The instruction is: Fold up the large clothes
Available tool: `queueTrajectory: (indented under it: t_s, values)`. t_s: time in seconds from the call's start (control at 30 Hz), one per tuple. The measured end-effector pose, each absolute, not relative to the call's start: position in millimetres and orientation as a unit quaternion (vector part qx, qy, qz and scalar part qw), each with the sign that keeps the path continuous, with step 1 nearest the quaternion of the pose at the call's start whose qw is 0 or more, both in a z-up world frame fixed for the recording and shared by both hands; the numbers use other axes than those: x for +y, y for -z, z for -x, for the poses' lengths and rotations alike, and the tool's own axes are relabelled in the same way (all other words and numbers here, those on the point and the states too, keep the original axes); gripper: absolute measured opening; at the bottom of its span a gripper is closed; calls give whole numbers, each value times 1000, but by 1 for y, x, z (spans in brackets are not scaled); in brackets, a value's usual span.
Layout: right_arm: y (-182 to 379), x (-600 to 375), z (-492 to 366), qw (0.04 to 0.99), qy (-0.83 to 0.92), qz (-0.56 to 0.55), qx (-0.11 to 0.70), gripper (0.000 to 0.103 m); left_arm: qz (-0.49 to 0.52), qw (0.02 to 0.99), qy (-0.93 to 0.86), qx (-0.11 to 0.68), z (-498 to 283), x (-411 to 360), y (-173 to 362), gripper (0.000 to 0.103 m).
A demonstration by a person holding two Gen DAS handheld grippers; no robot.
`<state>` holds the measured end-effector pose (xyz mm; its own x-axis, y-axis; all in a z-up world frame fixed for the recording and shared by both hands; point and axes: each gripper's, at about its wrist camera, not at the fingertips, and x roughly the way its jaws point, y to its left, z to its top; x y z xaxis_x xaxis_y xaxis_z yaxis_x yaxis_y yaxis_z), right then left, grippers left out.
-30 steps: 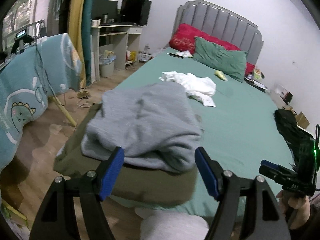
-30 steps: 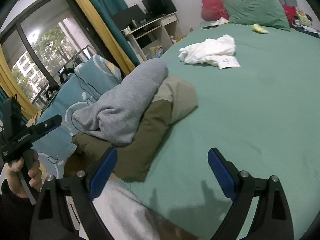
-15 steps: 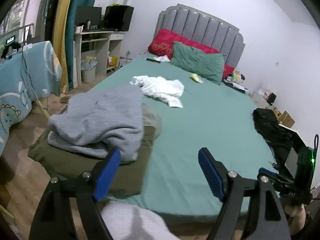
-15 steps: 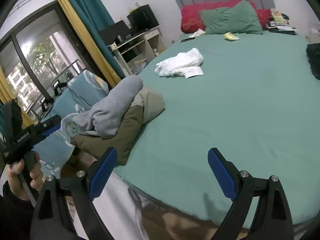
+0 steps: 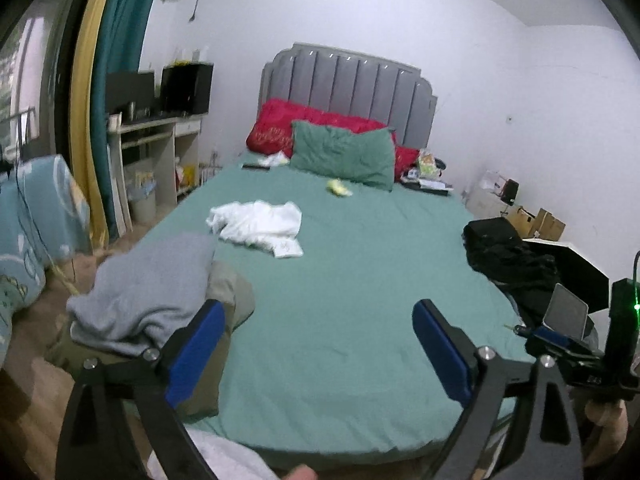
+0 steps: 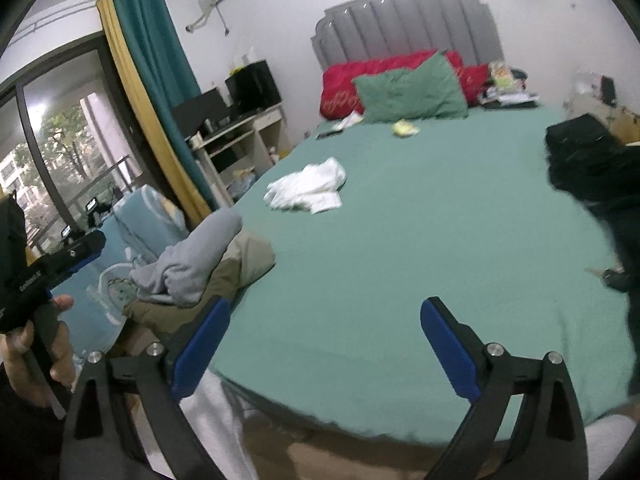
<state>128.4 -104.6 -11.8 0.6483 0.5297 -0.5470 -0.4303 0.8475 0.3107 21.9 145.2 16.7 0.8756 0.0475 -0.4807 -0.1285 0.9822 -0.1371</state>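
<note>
A grey garment lies folded on an olive garment at the bed's near left corner; the pair also shows in the right wrist view. A crumpled white garment lies mid-bed. A black garment lies at the bed's right edge. My left gripper is open and empty above the foot of the green bed. My right gripper is open and empty, to the right of the grey pile.
Red and green pillows lean on the grey headboard. A desk with black boxes stands left of the bed. A blue patterned cloth hangs at the far left. Cardboard boxes sit on the right.
Both grippers have pulled back and risen from the grey and olive pile. The whole bed and the black garment have come into view. Both stay open.
</note>
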Motion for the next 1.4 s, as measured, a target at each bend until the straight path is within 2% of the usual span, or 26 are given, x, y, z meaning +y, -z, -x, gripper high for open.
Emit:
queueTrajectory:
  t_s: [0.2,0.37,0.8,0.97,1.4]
  values:
    - [-27,-147,-107,930,-233,-72,274,101,63,974,-33,213,-14,116,-42,97]
    - [-62,-172,-85,949,-208,-62,231,102,43,985,-41,164,1,97,-64,102]
    - [-130,-177,-20,973,-192,-22,129,102,55,994,-37,90,40,92,-105,103]
    - [-135,-168,-11,974,-196,-13,115,102,48,994,-44,85,45,93,-101,103]
    - [-115,-147,-34,969,-205,-20,136,102,57,991,-40,111,38,106,-75,103]
